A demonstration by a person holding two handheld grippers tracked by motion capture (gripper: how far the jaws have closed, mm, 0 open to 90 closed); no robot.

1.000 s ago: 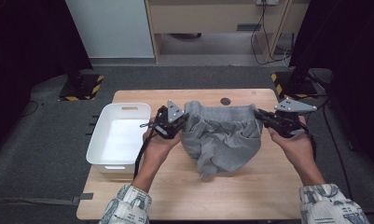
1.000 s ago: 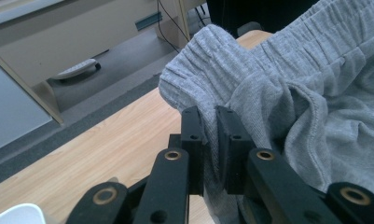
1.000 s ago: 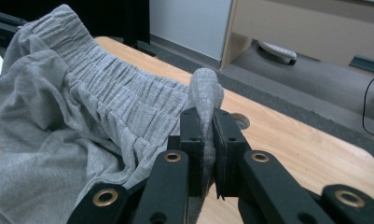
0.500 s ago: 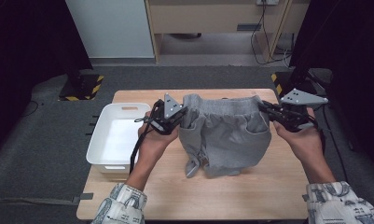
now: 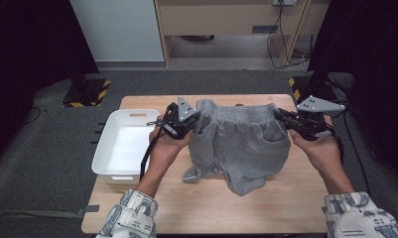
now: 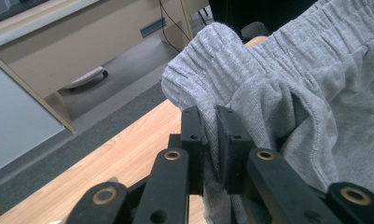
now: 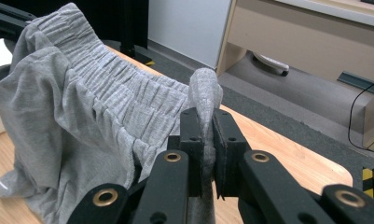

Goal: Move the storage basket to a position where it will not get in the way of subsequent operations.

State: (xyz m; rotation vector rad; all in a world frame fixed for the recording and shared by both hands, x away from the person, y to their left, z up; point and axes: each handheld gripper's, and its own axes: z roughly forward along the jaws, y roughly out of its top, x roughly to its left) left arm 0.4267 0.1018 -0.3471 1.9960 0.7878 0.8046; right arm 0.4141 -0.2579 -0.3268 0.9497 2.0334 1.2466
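Shorts stretched between two claws over the counter

The grey cotton shorts (image 5: 241,144) hang between left claw (image 5: 191,120) and right claw (image 5: 282,118) above the wooden counter (image 5: 221,208); the white plastic bin (image 5: 118,148) sits left.

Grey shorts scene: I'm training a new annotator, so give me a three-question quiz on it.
1. True or false: both grippers are shut on the grey shorts.
2. Which part does the right gripper pinch? A) waistband B) leg hem C) drawstring
3. What stands on the table beside the left gripper?

Key: 1 true. 2 A. 3 the white bin.
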